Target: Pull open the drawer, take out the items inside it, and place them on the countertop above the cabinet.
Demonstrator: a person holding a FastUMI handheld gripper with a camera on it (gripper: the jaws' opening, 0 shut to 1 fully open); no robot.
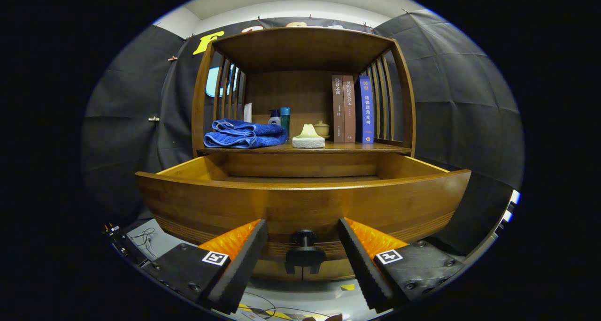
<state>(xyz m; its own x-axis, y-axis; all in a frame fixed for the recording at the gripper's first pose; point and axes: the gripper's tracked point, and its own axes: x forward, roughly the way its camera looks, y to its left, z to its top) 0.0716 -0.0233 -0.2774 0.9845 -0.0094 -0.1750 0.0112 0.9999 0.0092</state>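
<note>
Gaping wide, tool (303, 246) flanks dark knob (304, 253) w/o touching; smooth wood drawer (300, 203) out, curved front; folded towel (245, 133) on bench (375, 147).

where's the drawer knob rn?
Gripper view: the drawer knob sits on the open drawer's front panel, between the gripper's open fingers, touching neither.

Staged recording booth, black cloth walls (450, 77), home-style wooden cabinet (305, 49) with books (350, 109), folded towel (244, 134)

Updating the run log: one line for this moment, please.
drawer: open | gripper: open, fingers either side of knob | towel: on countertop
</note>
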